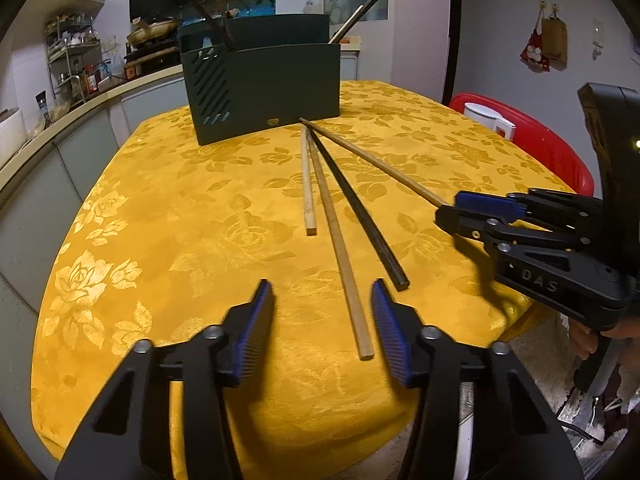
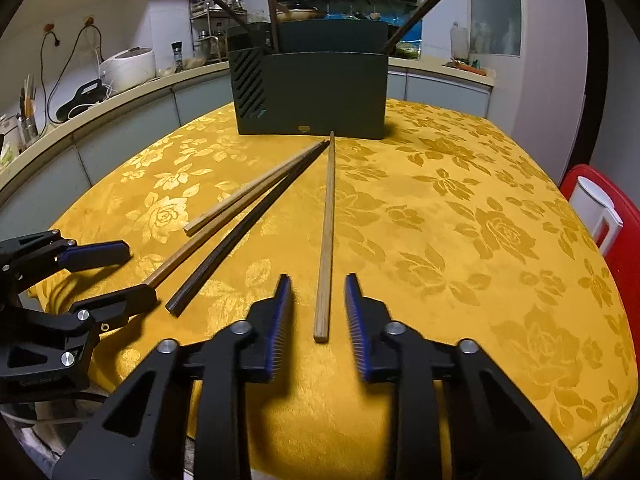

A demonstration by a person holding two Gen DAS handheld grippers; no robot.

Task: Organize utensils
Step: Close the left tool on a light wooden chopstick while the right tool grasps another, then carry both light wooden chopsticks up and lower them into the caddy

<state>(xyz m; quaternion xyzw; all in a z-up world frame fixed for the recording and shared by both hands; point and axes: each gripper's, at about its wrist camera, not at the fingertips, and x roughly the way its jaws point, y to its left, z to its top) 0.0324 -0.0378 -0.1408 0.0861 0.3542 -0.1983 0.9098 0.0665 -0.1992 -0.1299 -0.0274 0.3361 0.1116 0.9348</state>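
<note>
Several chopsticks lie fanned out on the yellow tablecloth in front of a dark green utensil holder (image 1: 264,92) (image 2: 312,92), which has a few chopsticks standing in it. My left gripper (image 1: 322,302) (image 2: 116,276) is open over the near end of a long light wooden chopstick (image 1: 340,248) (image 2: 224,224). Beside it lie a short pale chopstick (image 1: 307,184) (image 2: 248,196) and a black chopstick (image 1: 356,208) (image 2: 248,224). My right gripper (image 2: 318,298) (image 1: 450,210) is open around the near end of a brown chopstick (image 2: 326,240) (image 1: 372,162), not gripping it.
The round table (image 1: 160,240) (image 2: 460,240) has a yellow floral cloth. A red chair (image 1: 540,140) (image 2: 616,220) with a white object on it stands at the right. A kitchen counter with appliances and racks curves behind and to the left.
</note>
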